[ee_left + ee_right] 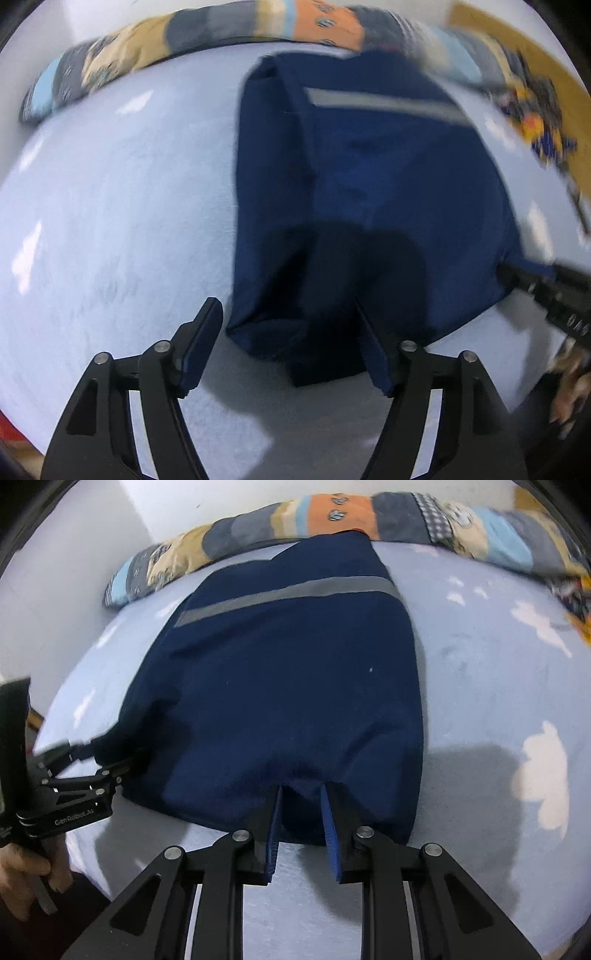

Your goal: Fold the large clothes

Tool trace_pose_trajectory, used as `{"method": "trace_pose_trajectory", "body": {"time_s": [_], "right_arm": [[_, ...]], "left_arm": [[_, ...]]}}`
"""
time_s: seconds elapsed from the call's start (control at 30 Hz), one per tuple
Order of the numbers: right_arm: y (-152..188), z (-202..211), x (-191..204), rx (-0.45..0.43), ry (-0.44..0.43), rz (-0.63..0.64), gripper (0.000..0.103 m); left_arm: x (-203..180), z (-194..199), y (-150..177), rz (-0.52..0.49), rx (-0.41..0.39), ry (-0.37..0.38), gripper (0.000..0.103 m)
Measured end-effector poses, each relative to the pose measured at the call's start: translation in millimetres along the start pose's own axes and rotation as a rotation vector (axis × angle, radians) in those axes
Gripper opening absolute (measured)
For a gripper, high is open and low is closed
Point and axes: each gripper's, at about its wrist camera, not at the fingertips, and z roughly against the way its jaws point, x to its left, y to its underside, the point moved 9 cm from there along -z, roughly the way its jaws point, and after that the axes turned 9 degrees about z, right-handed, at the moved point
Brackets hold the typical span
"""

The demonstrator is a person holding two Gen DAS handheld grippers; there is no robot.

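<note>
A navy garment [369,192] with a grey reflective stripe [384,101] lies folded on the pale blue bed sheet [110,206]. It also shows in the right wrist view [280,686] with the stripe [288,594] across its far part. My left gripper [288,317] is open, its jaws wide apart at the garment's near left corner, the right finger over the cloth. My right gripper [301,797] has its jaws a little apart around the garment's near hem. Each gripper shows in the other's view: the right one [517,273] and the left one [107,764].
A patchwork quilt [332,520] runs along the far edge of the bed, also in the left wrist view [207,33]. White cloud prints [543,775] mark the sheet. A hand [22,871] holds the left tool. A wooden floor [517,48] lies beyond the bed at right.
</note>
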Motion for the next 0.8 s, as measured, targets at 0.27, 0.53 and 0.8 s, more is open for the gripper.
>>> {"method": "trace_pose_trajectory", "body": {"time_s": [0.27,0.53,0.8], "right_arm": [[-43,49,-40,-0.192,0.030,-0.088,0.031],[-57,3,-44,-0.096,-0.007,-0.152,0.032],[-51,5,-31,-0.086,-0.014,-0.126,0.036]], "left_arm": [[0,56,-44,0.009,-0.281,0.016,0.069],[-20,0,-51,-0.046,-0.175,-0.097,0.071],[-16,-14,-46,0.087,-0.087,-0.040,0.077]]}}
